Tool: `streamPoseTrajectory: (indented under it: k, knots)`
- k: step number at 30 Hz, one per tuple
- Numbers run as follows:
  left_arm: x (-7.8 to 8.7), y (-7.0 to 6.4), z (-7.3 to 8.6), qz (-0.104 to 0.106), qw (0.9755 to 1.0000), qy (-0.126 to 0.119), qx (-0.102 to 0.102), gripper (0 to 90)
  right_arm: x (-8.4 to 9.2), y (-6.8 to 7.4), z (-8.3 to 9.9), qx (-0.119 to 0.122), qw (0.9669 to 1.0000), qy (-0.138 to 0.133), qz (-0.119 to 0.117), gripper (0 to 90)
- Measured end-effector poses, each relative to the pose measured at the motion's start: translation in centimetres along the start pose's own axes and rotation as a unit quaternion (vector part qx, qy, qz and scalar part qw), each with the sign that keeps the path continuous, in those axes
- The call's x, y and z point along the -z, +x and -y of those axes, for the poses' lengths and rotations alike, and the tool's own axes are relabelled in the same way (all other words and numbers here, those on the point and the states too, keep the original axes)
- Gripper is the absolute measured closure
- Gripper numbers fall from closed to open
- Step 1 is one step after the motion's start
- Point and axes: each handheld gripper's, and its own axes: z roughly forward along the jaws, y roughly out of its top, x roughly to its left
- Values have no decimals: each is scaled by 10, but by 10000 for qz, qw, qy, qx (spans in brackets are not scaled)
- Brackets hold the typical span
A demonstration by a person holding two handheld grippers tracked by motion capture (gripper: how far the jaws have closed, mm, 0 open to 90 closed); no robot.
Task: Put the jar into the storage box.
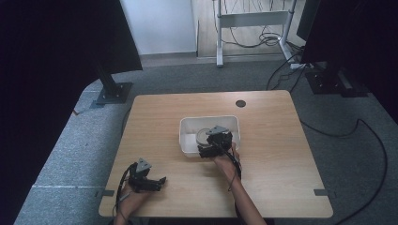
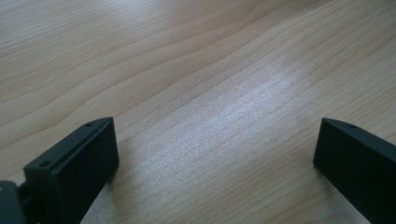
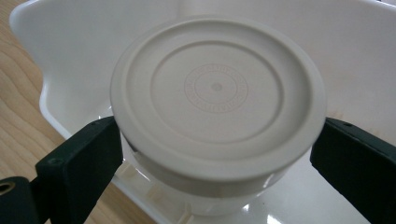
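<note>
Fingers of the right gripper (image 3: 215, 154) clamp a lidded container (image 3: 217, 100); left gripper (image 2: 215, 158) fingers spread over bare table (image 2: 187, 60).

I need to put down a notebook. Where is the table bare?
The table is bare right of the white bin, along the far edge near the dark hole, and left of the bin. It is crowded at the bin, where the right claw brackets a lidded container.

in the high view the right gripper (image 1: 209, 148) covers most of the jar (image 1: 202, 136) in the tub (image 1: 187, 125). in the right gripper view the tub's rim runs off the frame, the lid's (image 3: 217, 93) embossed lettering is too faint to read.
</note>
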Motion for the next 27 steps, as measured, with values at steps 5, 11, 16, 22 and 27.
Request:
streamPoseTrajectory:
  k: [5,11,16,22,27]
  knots:
    - [0,0,0,-1,10000,-1,1,0,5,-1,2,33,10000,-8,-8,25]
    - [0,0,0,-1,10000,-2,0,0,11,-2,1,47,10000,-37,2,27]
    - [0,0,0,-2,10000,-1,-1,0,15,-2,2,117,9999,-18,1,28]
    - [0,0,0,-3,10000,0,-8,0,21,-4,6,155,9999,4,-1,28]
    - [0,0,0,-3,10000,0,-8,0,28,-4,8,177,9998,-17,-3,28]
